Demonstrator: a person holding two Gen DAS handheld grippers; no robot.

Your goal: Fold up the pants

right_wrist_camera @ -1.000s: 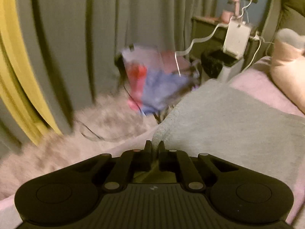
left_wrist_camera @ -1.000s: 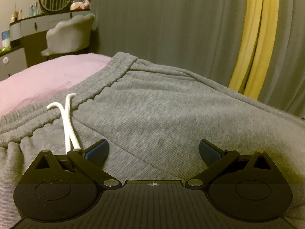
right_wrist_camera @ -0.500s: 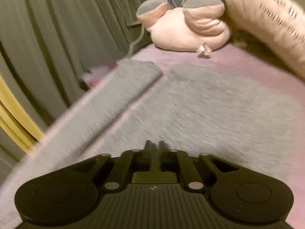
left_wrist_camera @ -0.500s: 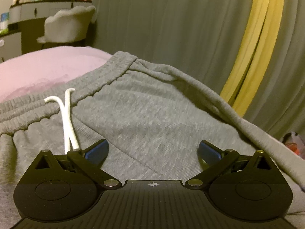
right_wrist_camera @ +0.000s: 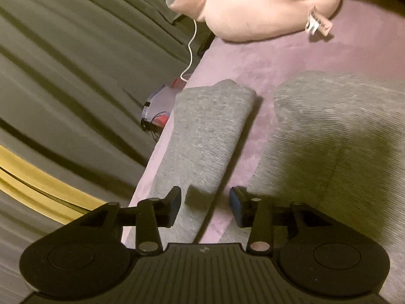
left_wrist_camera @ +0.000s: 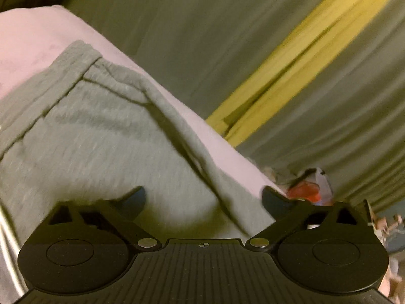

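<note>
Grey sweatpants (left_wrist_camera: 83,136) lie spread on a pink bed cover (left_wrist_camera: 30,38). In the left wrist view I see the waistband corner and hip seam near the bed edge. My left gripper (left_wrist_camera: 205,200) is open and empty, low over the hip area. In the right wrist view the two legs lie apart: the left leg (right_wrist_camera: 202,136) runs along the bed edge, the right leg (right_wrist_camera: 329,136) is wider. My right gripper (right_wrist_camera: 205,202) is open and empty just above the left leg's inner edge.
Grey curtains with a yellow strip (left_wrist_camera: 291,58) hang beyond the bed edge. A pink plush pillow (right_wrist_camera: 265,5) with a tag lies past the leg ends. A white cable (right_wrist_camera: 189,50) and a red and blue bag (right_wrist_camera: 157,111) are beside the bed.
My right gripper has opened and let go of the left leg, which now lies flat on the bed. My left gripper has tilted and swung right toward the bed edge.
</note>
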